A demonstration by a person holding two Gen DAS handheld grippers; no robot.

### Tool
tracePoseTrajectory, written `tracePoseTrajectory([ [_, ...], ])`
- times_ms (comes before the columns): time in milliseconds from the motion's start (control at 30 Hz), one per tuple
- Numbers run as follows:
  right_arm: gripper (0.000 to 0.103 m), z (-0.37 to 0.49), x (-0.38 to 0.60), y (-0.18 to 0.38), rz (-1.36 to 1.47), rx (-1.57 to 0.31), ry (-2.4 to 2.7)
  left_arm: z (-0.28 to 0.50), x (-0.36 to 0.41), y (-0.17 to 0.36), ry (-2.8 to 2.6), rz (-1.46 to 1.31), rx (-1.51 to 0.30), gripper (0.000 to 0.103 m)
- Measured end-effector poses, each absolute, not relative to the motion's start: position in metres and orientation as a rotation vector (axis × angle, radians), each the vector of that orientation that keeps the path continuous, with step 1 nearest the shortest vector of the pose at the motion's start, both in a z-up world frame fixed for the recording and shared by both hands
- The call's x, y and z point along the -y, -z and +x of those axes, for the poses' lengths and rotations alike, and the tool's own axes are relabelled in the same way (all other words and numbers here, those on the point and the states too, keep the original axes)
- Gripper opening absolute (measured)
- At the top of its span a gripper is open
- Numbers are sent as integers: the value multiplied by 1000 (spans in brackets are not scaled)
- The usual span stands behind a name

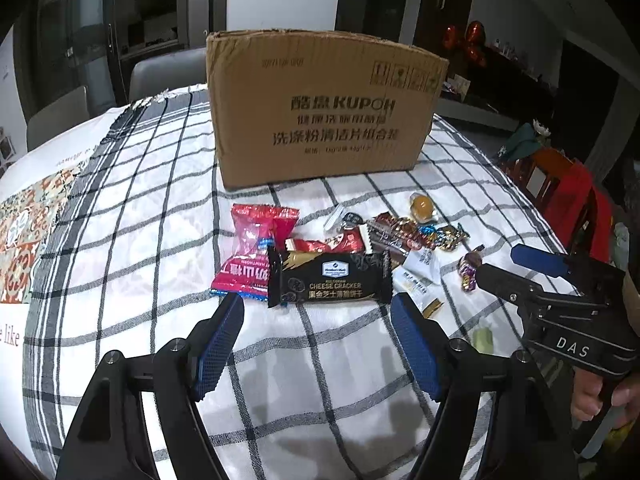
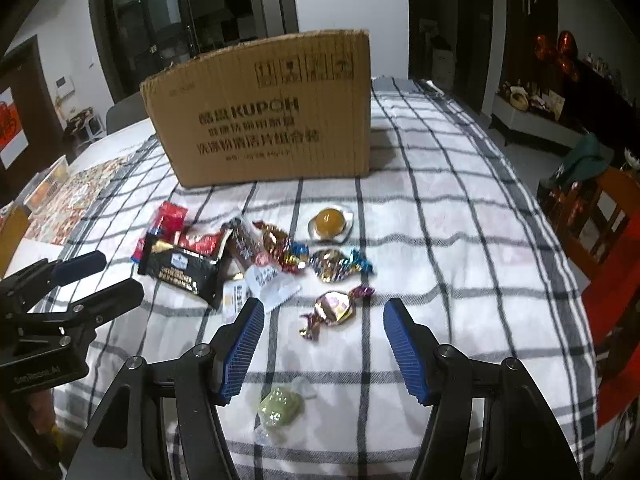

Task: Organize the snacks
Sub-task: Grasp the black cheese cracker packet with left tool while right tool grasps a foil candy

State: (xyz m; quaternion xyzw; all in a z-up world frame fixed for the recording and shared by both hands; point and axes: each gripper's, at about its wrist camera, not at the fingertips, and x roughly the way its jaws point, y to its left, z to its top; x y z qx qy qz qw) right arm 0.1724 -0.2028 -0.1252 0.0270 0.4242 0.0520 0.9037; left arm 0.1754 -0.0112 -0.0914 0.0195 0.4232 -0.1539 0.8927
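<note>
From my left wrist, my left hand-held gripper (image 1: pixel 318 304) stood wide and empty, the cracker pack (image 1: pixel 330 282) just ahead. From my right wrist, my right hand-held gripper (image 2: pixel 324 308) gaped empty, a candy (image 2: pixel 334 308) between its fingertips, the box (image 2: pixel 264 116) beyond.

The worktop's cloth (image 1: pixel 132 216) is white with a black-and-grey check, and beside it lies a mat (image 1: pixel 28 232) patterned in orange, red and cream; the cardboard box (image 1: pixel 320 112) is plain brown with dark brown print. Among the snacks, the cheese cracker packet (image 1: pixel 330 282) is black with gold and white lettering, the hawthorn packet (image 1: pixel 252 252) red with white characters and a blue edge, the jelly cup (image 2: pixel 330 222) clear around an orange centre, the wrapped candy (image 2: pixel 334 308) pink and gold foil, and the small sweet (image 2: pixel 278 406) pale green. Both the left gripper (image 1: pixel 318 344) and the right gripper (image 2: pixel 324 346) are black with blue ribbed pads.
</note>
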Motion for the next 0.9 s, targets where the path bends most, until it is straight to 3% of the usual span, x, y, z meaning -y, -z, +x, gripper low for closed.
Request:
tracePoseTrajectory([
  [167, 63, 178, 198, 133, 48, -903, -101, 185, 7, 99, 320, 45, -880, 83],
  [400, 63, 185, 192, 135, 20, -895, -74, 203, 0, 103, 330, 51, -870, 81],
  [700, 63, 188, 193, 140, 32, -905, -60, 213, -2, 119, 343, 12, -921, 52],
  [900, 63, 188, 193, 140, 37, -894, -72, 217, -5, 121, 368, -28, -933, 39],
])
